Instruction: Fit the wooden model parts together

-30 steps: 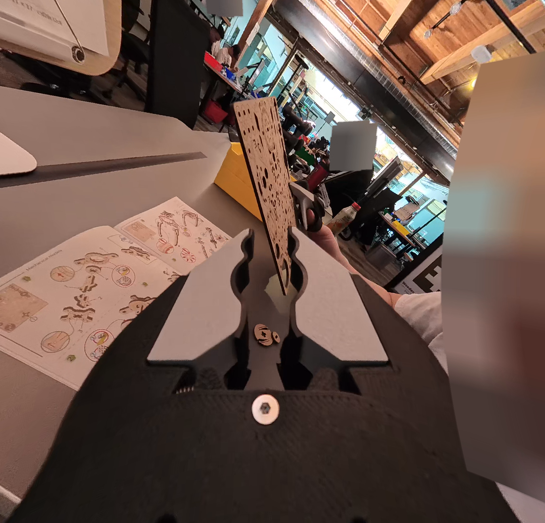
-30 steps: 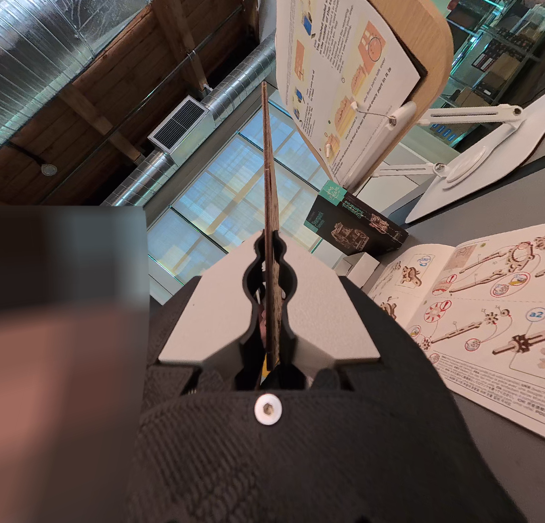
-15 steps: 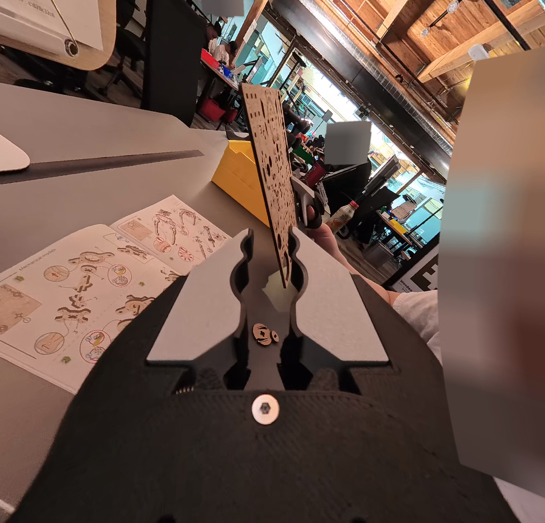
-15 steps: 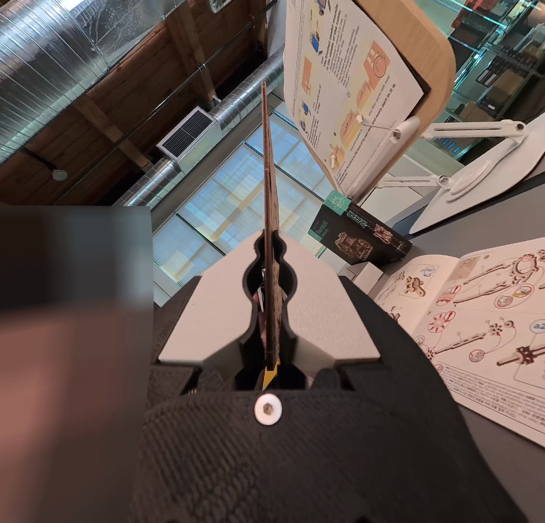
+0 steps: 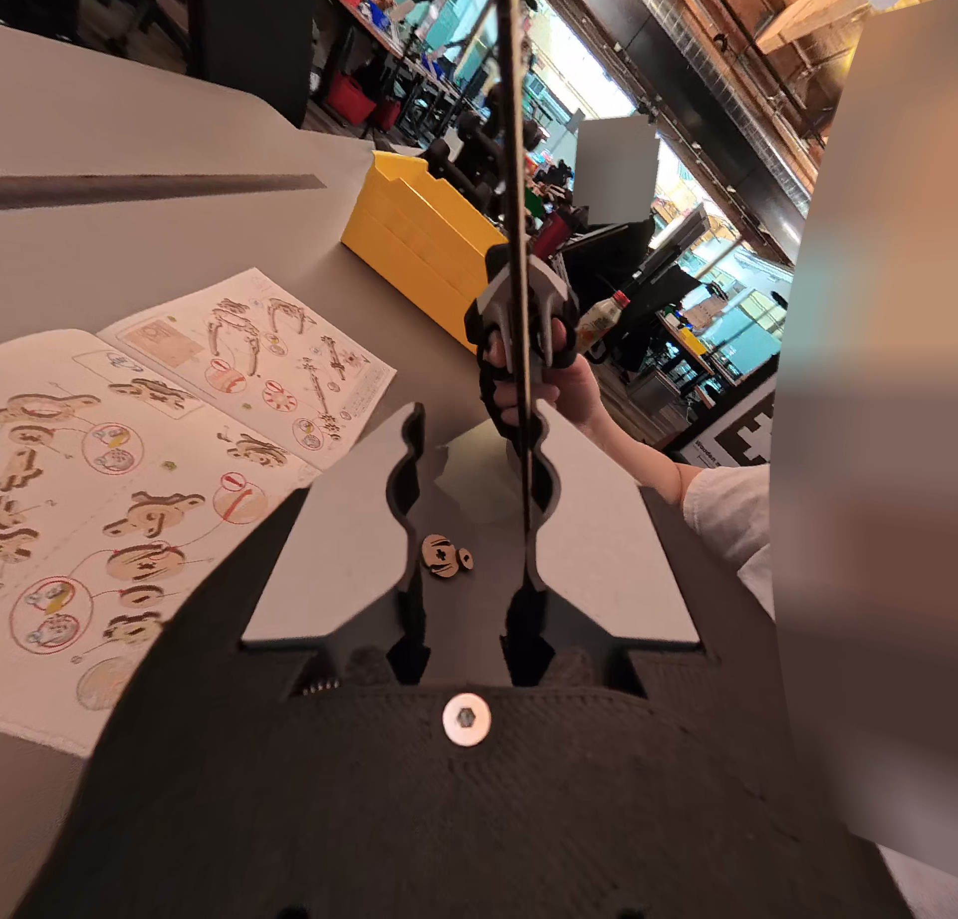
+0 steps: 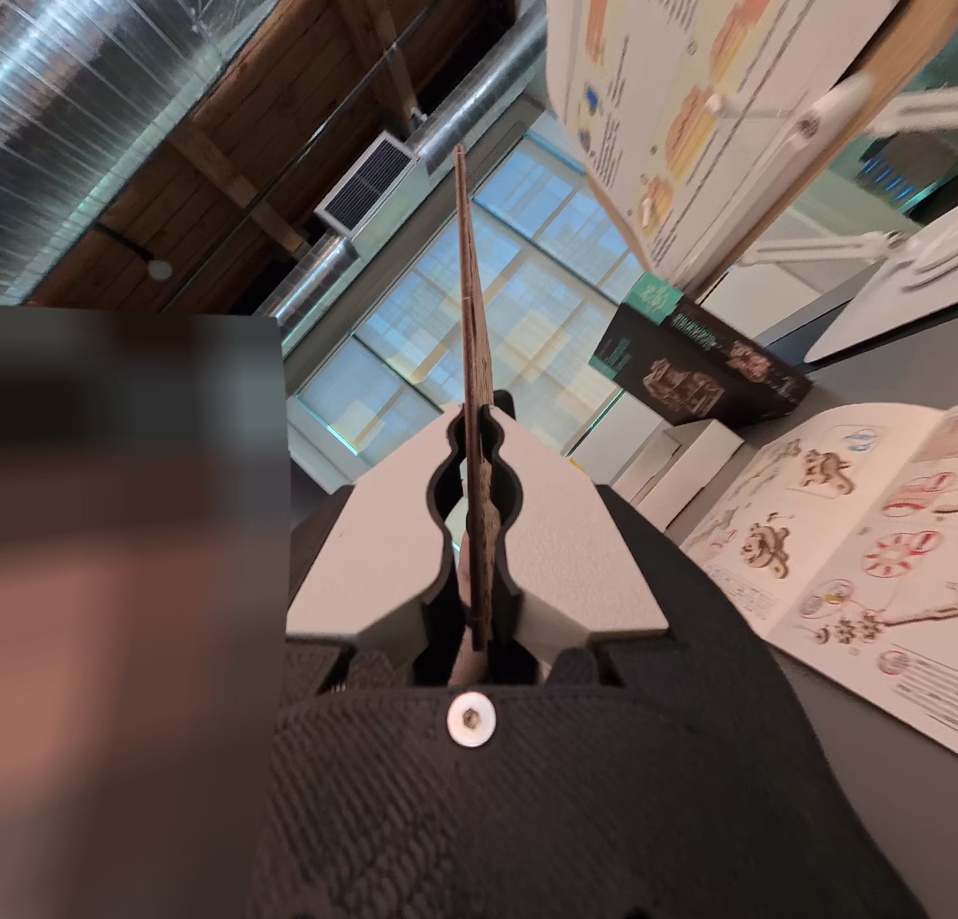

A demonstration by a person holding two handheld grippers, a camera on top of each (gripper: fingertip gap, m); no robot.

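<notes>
Plywood sheet: the thin laser-cut wooden parts sheet (image 6: 474, 375) stands on edge, running straight out from between the right jaws and up past their tips; in the left wrist view its dark edge (image 5: 518, 220) crosses in front of the left jaws, close by the right-hand finger.
Right gripper: the right gripper (image 6: 474, 479) has its jaws pressed onto the lower end of the sheet, pinching it flat on both faces.
Left gripper: the left gripper (image 5: 469, 479) has its jaws spread and empty; whether the sheet's edge touches one finger or only passes in front, I cannot tell.
Handling: the sheet looks light, stiff along its plane but thin and perforated, so likely brittle and prone to snapping if twisted. A second hold is best taken on the solid border, flat across the faces, not across the cutouts.
Loose parts: a small round wooden disc with a tiny piece (image 5: 443, 557) beside it lies on the grey table (image 5: 129, 131), seen in the gap between the left jaws. Light and easily scattered.
Yellow bin: the yellow bin (image 5: 414, 230) sits on the table beyond the left jaws' tips; its contents are hidden.
Guide: the instruction booklet (image 5: 155, 427) lies open to the left of the left jaws.
Box: a dark kit box (image 6: 700, 370) stands past the right jaws, to their right; shut or open, unclear.
</notes>
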